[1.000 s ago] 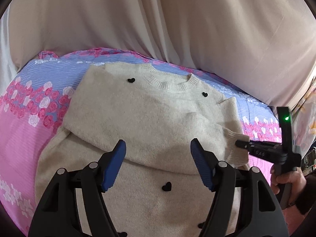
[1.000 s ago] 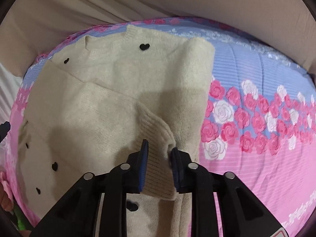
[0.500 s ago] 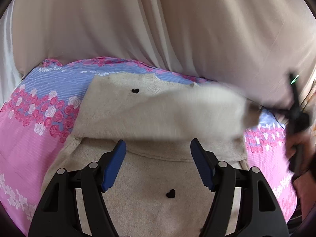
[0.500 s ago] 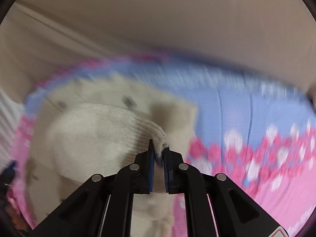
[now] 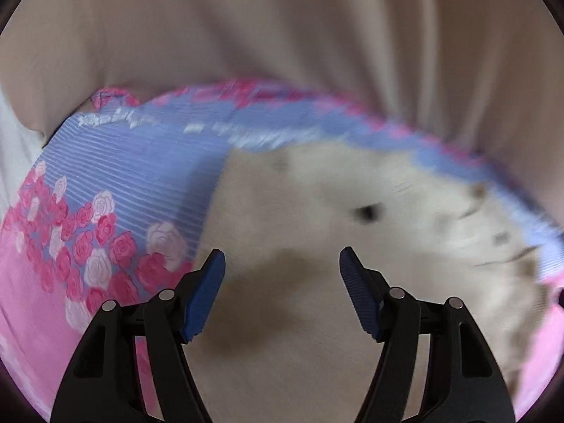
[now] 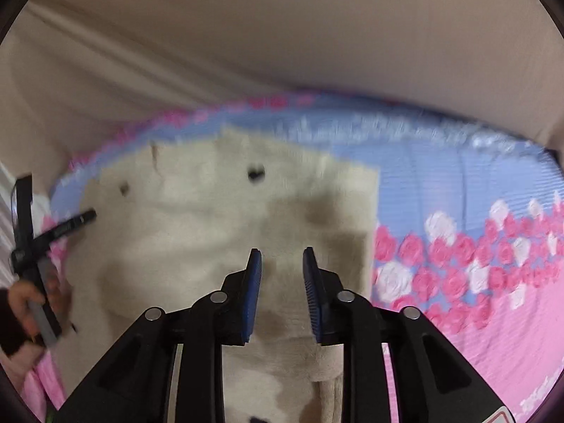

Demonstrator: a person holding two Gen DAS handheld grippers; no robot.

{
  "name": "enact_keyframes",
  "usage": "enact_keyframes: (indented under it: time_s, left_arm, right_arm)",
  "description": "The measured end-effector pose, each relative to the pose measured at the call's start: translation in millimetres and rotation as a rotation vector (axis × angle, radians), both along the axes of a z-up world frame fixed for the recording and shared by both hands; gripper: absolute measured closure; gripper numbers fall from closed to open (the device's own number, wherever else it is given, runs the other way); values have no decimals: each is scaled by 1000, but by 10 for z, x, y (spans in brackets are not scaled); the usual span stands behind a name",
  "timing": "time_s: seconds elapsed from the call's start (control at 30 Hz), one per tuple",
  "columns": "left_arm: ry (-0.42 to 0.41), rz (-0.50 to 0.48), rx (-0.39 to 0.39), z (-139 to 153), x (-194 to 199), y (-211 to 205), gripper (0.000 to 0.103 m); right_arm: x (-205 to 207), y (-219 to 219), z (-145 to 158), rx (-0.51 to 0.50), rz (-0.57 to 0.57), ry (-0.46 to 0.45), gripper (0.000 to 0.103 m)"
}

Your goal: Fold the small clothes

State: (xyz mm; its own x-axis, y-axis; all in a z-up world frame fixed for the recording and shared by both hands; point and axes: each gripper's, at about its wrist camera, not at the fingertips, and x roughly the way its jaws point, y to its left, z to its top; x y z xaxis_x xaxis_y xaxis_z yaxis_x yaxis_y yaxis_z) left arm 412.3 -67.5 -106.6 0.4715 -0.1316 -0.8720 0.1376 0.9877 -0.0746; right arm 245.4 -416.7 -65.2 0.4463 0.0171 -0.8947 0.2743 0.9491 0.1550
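between the blue pads of our right gripper [image 6: 281, 290] the jaws are opening, and we see nothing pinched there now, only the cream sweater [image 6: 225, 232] lying below. that sweater sits on the rose-print bedspread [image 6: 458, 246], its folded side edge running straight down just right of the pads. over on our left gripper [image 5: 282, 296] the jaws stand wide and empty above the same knit, with the sweater's near edge beside the left pad and the roses of the spread [image 5: 105, 239] just past it. both views are smeared, so we can't tell how flat the fold has landed. here's the worry: fluffy knit may cling to a ribbed pad as we pull away and drag the flap back open. and if our left gripper comes down fast, it could snag or shove the body sideways and bunch it. at the left edge a hand [image 6: 24, 303] grips the other tool's handle.
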Motion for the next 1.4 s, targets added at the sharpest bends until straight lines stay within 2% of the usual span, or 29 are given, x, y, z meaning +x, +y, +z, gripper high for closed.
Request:
enact_keyframes:
  time_s: [0.03, 0.07, 0.13, 0.17, 0.2, 0.27, 0.37, 0.5, 0.6, 0.67, 0.73, 0.8, 0.87, 1.03, 1.13, 1.2, 1.23, 1.27, 1.3, 1.33, 1.4]
  left_arm:
    - [40, 12, 11, -132, 51, 44, 37]
    - [36, 22, -21, -146, 48, 102, 37]
    - [15, 46, -18, -47, -6, 190, 37]
    - [7, 57, -16, 22, -58, 247, 38]
    - [-11, 51, -54, 137, -165, 348, 38]
    - [-33, 52, -97, 295, -427, 535, 34]
    - [-5, 33, -141, 349, -925, 828, 23]
    - [118, 36, -136, 119, -1773, 1237, 23]
    - [198, 84, -182, -15, -2254, 1454, 23]
    - [229, 99, -204, -56, -2565, 1552, 23]
    - [224, 90, -201, -70, -2768, 1572, 20]
    - [217, 78, -180, -112, -2889, 1560, 17]
    - [206, 81, -146, -181, -2895, 1545, 15]
    - [162, 71, -93, -184, -2989, 1436, 15]
    - [137, 115, -142, -177, -2995, 1563, 23]
    - [123, 158, -176, -165, -3007, 1650, 36]
    - [117, 176, -190, -170, -3007, 1700, 45]
    - [113, 188, -198, -165, -3005, 1738, 61]
    - [114, 201, -216, -167, -3003, 1810, 74]
    - [141, 211, -276, -190, -2983, 1905, 86]
    - [187, 247, -394, -234, -2958, 2091, 86]
  right_arm:
    - [54, -42, -234, -32, -2, 87, 86]
    - [53, -86, -354, -46, -14, 125, 98]
    - [-67, -179, -265, -27, -66, 74, 98]
    - [-155, -200, -146, -41, -101, 51, 91]
    - [-261, -200, -41, -62, -122, 32, 77]
    - [-506, -175, 90, -60, -127, 5, 59]
    - [-1045, -89, 83, 1, -118, 40, 52]
    - [-1872, 172, -190, 32, -110, 155, 52]
    - [-2272, 396, -369, 77, -130, 204, 51]
    - [-2513, 519, -471, 142, -139, 223, 51]
    - [-2653, 615, -570, 211, -148, 223, 49]
    - [-2684, 704, -562, 182, -139, 191, 39]
    - [-2666, 782, -571, 150, -128, 185, 38]
    - [-2697, 834, -583, 170, -146, 141, 39]
    - [-2812, 851, -596, 216, -161, 116, 52]
    - [-2843, 857, -598, 198, -163, 115, 69]
    - [-2947, 826, -592, 204, -169, 111, 79]
    - [-2967, 777, -614, 247, -175, 111, 93]
    - [-2990, 744, -621, 272, -188, 106, 93]
    - [-3017, 699, -621, 297, -205, 95, 93]
    - [-3065, 678, -616, 318, -208, 89, 91]
